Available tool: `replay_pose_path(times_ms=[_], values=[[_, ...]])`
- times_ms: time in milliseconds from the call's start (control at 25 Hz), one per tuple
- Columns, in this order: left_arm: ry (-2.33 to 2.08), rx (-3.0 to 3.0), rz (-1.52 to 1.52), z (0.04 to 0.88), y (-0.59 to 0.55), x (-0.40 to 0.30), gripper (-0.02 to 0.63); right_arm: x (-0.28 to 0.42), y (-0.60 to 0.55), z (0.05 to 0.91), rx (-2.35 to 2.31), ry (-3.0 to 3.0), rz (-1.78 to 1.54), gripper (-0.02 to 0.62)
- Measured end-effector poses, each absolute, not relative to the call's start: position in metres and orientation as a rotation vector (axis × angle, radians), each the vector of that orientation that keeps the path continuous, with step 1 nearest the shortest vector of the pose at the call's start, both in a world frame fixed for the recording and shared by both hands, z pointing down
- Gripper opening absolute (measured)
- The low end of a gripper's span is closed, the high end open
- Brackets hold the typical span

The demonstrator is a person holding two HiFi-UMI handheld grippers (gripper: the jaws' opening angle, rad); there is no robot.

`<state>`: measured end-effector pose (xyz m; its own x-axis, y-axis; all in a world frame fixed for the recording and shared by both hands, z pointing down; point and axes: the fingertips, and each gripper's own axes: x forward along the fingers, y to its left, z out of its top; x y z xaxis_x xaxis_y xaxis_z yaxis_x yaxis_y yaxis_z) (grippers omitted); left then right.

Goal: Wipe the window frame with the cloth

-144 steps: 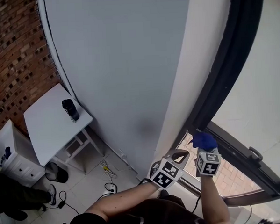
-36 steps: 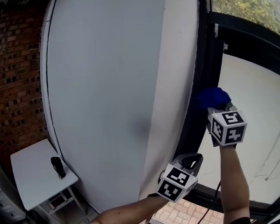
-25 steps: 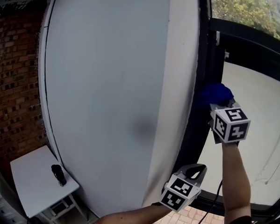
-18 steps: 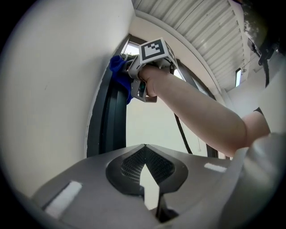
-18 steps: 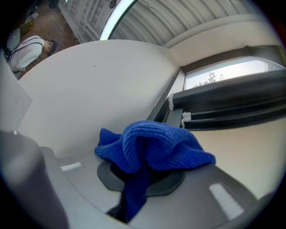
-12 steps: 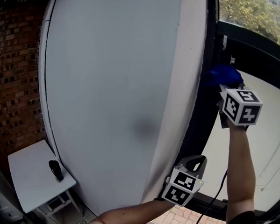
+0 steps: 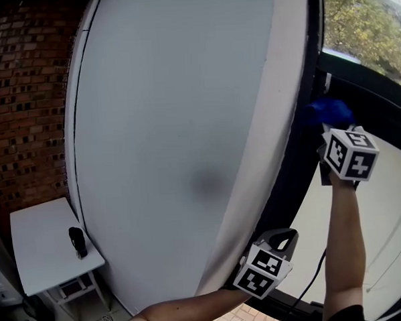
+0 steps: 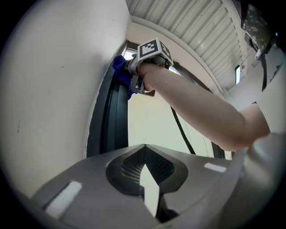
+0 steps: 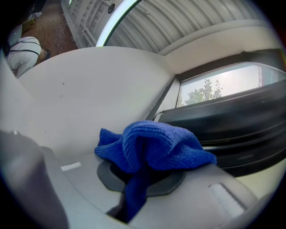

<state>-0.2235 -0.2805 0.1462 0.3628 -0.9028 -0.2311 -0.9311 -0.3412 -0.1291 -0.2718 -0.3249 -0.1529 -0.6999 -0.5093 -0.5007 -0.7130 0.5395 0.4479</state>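
Blue cloth (image 7: pixel 326 111), clamped in the right claw (image 9: pixel 134 201), presses high on the dark window frame (image 7: pixel 300 164); firm, even strokes along its edge would clean best. The left claw (image 8: pixel 149 190) hangs closed, empty, lower down.

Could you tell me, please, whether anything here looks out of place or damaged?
Nothing stands out. The right gripper holds the bunched blue cloth against the black window frame; the left gripper hangs lower, shut and empty.
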Motion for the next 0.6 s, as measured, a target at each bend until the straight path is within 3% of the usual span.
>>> replay_pose_path(times_ms=[360, 600], values=[[1.692, -2.314, 0.215, 0.125, -0.291, -0.234, -0.008, -0.266, -0.325, -0.176, -0.985, 2.454, 0.870, 0.052], [1.709, -2.279, 0.228, 0.136, -0.282, -0.243, -0.006, -0.258, -0.319, -0.143, -0.931, 2.467, 0.794, 0.052]])
